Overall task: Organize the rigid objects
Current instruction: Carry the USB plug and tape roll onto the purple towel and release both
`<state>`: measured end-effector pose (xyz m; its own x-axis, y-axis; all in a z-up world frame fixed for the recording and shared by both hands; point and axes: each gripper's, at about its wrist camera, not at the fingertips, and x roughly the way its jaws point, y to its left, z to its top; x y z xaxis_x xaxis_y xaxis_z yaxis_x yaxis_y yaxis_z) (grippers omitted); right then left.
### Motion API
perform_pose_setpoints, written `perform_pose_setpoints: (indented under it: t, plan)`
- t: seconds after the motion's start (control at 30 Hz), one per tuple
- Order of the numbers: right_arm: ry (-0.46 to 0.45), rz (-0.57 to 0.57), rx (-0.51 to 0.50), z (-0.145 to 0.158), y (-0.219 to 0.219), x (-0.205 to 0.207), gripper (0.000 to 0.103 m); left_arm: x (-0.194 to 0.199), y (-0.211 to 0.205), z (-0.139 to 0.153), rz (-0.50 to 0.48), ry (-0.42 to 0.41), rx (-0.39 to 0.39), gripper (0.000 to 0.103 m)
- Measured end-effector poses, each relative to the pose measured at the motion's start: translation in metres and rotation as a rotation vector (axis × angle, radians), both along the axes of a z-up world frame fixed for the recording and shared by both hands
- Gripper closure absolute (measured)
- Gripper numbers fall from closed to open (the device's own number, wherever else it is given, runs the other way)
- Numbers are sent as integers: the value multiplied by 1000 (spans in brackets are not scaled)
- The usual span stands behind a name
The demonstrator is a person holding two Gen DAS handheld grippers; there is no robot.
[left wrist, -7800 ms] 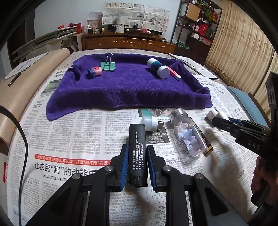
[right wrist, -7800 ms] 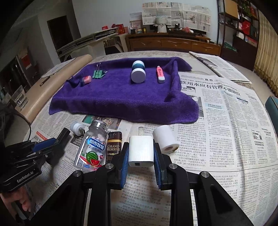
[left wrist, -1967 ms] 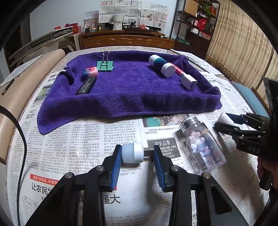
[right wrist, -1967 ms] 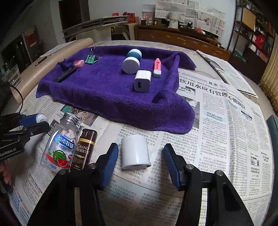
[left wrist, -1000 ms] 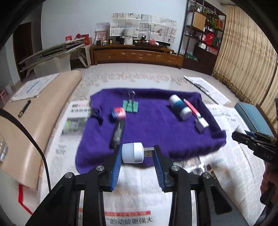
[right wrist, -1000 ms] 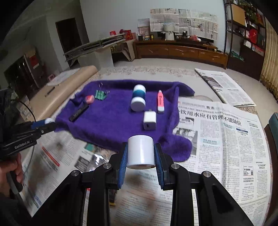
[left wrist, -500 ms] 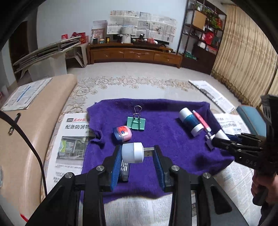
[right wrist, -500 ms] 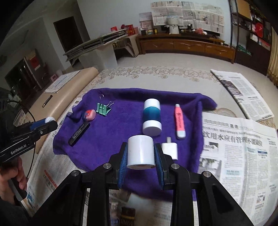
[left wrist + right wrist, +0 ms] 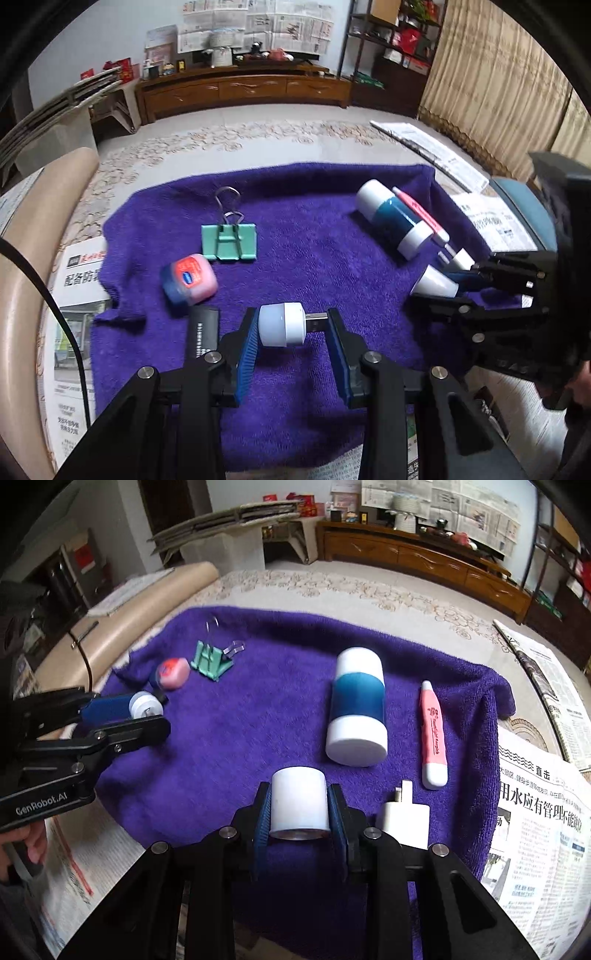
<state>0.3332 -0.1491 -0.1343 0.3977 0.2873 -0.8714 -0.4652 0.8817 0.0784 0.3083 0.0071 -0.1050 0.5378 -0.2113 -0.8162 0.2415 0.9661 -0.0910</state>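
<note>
My left gripper [image 9: 291, 328] is shut on a small white USB light [image 9: 282, 324], held sideways above the near part of the purple towel [image 9: 306, 266]. My right gripper [image 9: 298, 806] is shut on a white cylinder [image 9: 298, 804] over the towel [image 9: 240, 738], next to a white charger [image 9: 405, 821]. On the towel lie a green binder clip [image 9: 229, 242], a pink-lidded jar [image 9: 189, 278], a black bar [image 9: 201, 334], a white-and-teal bottle [image 9: 357, 712] and a pink pen [image 9: 433, 734]. Each gripper shows in the other's view: the right gripper [image 9: 439, 291], the left gripper [image 9: 147, 716].
Newspaper [image 9: 535, 827] covers the surface around the towel. A beige rolled mat [image 9: 147, 602] lies along the left side. A wooden cabinet [image 9: 243, 90] and shelves stand at the back of the room, curtains on the right. A black cable [image 9: 62, 321] crosses the left edge.
Both grippers have moved forward and down over the purple towel, each keeping hold of its object. The towel and its items now look larger and closer.
</note>
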Motion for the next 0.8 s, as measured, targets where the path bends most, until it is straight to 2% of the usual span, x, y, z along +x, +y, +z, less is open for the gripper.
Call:
perform_pose_setpoints:
  t: [0.2, 0.27, 0.37, 0.43, 0.5, 0.53, 0.57, 0.6, 0.67, 0.73, 0.8]
  plan:
    - [-27, 84, -26, -1, 0, -6, 72, 2, -7, -13, -53, 28, 94, 69]
    - [-48, 129, -56, -2, 2, -9, 73, 0, -7, -13, -70, 14, 104, 69]
    - [-39, 145, -50, -2, 0, -7, 72, -1, -9, -13, -80, 13, 117, 67]
    - [-43, 155, -51, -2, -1, -8, 72, -2, -9, -13, -81, 8, 131, 63]
    - [-45, 168, -54, -3, -2, -10, 72, 0, -6, -13, -69, 9, 150, 45]
    - [-45, 173, -55, -3, -3, -11, 72, 1, -5, -14, -69, 17, 147, 40]
    - [-42, 183, -55, -3, -3, -11, 70, 2, -4, -15, -82, 34, 142, 29]
    - [-39, 195, -56, -3, -4, -11, 68, 1, -4, -16, -88, 37, 145, 25]
    - [-36, 200, -64, -2, -5, -13, 59, 1, -4, -14, -86, 36, 144, 25]
    - [-29, 184, -59, 0, -9, -13, 54, -2, -4, -11, -85, 29, 131, 25]
    - [-35, 179, -35, 6, -14, -17, 54, -6, -4, -5, -85, 11, 122, 25]
